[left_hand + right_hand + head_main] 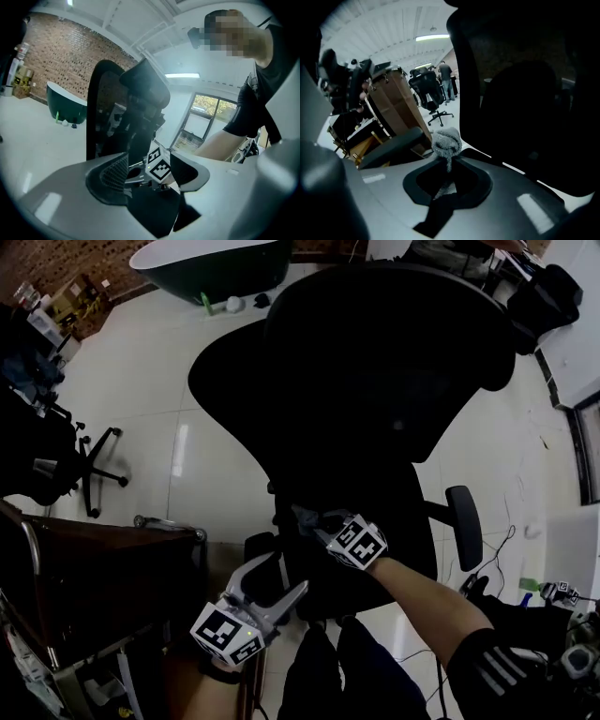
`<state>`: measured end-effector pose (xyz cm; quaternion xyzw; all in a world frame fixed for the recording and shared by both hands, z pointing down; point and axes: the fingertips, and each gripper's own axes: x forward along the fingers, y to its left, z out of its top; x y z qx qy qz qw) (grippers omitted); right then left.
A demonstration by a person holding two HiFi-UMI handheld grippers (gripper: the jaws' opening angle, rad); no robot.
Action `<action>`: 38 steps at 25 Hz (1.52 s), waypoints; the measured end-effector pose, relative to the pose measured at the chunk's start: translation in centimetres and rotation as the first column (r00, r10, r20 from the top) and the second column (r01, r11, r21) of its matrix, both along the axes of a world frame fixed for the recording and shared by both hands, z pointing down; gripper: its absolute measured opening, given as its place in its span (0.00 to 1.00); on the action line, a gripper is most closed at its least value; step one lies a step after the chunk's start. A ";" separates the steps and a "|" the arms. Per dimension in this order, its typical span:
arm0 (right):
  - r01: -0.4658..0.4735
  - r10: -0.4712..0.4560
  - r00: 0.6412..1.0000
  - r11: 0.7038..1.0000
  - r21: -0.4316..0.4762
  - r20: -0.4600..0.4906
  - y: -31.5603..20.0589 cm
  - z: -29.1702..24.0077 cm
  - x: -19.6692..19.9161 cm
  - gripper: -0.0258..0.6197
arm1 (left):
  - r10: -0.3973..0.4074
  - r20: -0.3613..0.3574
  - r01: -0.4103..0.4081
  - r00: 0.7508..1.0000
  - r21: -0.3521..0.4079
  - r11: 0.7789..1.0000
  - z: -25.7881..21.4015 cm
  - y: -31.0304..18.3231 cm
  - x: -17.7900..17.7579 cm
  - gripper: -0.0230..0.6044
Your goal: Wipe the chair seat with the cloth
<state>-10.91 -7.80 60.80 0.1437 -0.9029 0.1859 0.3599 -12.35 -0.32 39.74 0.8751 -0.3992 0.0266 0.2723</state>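
Note:
The black office chair stands in front of me in the head view, its seat (384, 521) below the broad backrest (375, 352). My right gripper (314, 521) is shut on a bunched grey cloth (307, 517) over the seat's left front edge. In the right gripper view the cloth (446, 143) sticks up from between the jaws of the right gripper (447, 161), with the backrest (525, 93) dark at the right. My left gripper (272, 582) hangs open below and left of the seat, holding nothing. The left gripper view (147, 173) shows the right gripper's marker cube (158, 164) just ahead.
A wooden desk (103, 568) stands close at the left, beside the chair's left armrest (393, 145). The right armrest (464, 526) juts out at the right. A dark green bathtub (211, 268) and another chair's wheeled base (98, 470) stand farther off. Cables (502, 554) lie on the floor.

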 end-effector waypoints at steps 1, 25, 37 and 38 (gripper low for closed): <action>0.018 -0.018 1.000 1.000 -0.010 -0.018 -0.3 1.9 -0.9 0.08 | -0.002 0.005 0.002 1.000 -0.004 1.000 0.8 -0.2 0.0 0.52; 0.161 -0.114 0.945 0.978 0.132 -0.307 -9.9 19.1 3.9 0.08 | -0.008 -0.006 0.008 1.000 -0.015 1.000 8.1 -3.1 1.9 0.52; -0.087 0.182 0.851 0.974 0.209 -0.493 -16.8 17.9 24.3 0.08 | 0.064 -0.026 -0.064 0.998 -0.010 0.998 7.8 -4.5 7.3 0.52; -0.109 0.210 0.837 0.969 0.221 -0.505 -17.2 17.8 25.2 0.08 | 0.068 -0.025 -0.068 0.997 -0.010 0.998 7.7 -4.5 7.5 0.52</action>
